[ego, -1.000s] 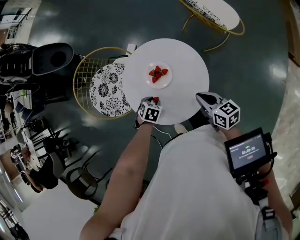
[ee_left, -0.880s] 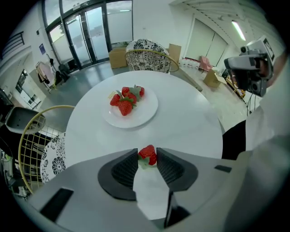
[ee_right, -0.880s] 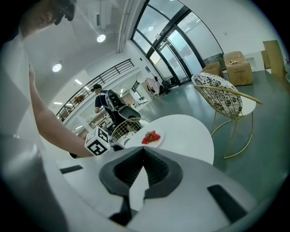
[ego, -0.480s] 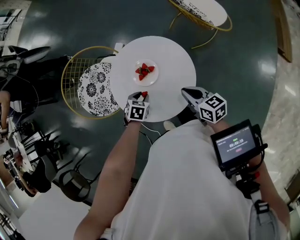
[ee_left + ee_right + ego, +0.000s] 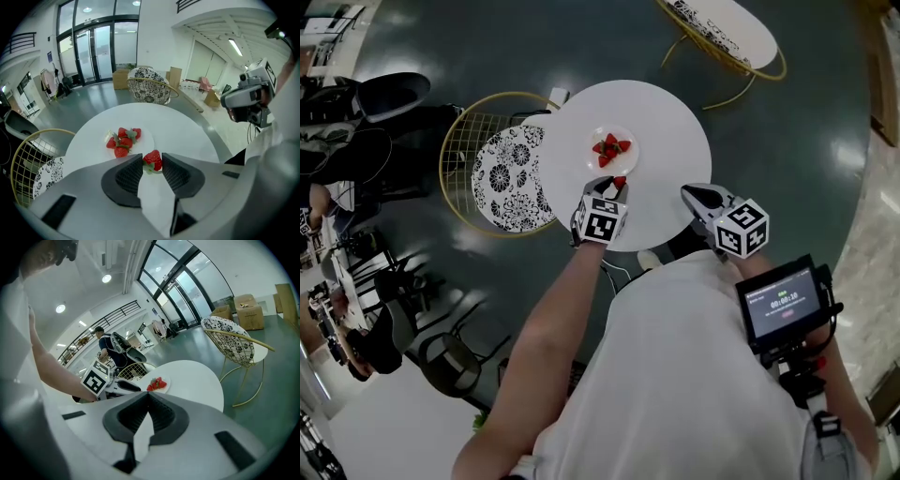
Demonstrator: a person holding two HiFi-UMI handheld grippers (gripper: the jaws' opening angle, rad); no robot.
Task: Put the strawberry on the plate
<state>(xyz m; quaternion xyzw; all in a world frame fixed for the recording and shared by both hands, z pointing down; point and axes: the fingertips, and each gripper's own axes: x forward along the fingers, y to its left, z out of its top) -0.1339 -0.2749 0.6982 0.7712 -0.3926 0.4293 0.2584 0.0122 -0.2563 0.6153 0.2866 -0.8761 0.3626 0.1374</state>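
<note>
A red strawberry (image 5: 153, 161) with a green stem sits pinched between the jaws of my left gripper (image 5: 152, 165), which is shut on it above the white round table (image 5: 675, 178). That gripper (image 5: 617, 185) hovers just short of the small white plate (image 5: 624, 159), seen too in the left gripper view (image 5: 145, 140). Several strawberries (image 5: 123, 141) lie piled on the plate. My right gripper (image 5: 692, 195) hangs at the table's near right edge, jaws shut with nothing between them (image 5: 146, 394). From the right gripper view the plate (image 5: 159, 385) shows far off.
A yellow wire chair with a black-and-white patterned cushion (image 5: 508, 178) stands left of the table. A second such chair (image 5: 727, 33) stands at the far right. Dark green floor surrounds the table. A person stands in the distance (image 5: 104, 350).
My left gripper, holding the strawberry, has moved forward over the table toward the plate. The right gripper stays by the table's edge. The head view has shifted slightly.
</note>
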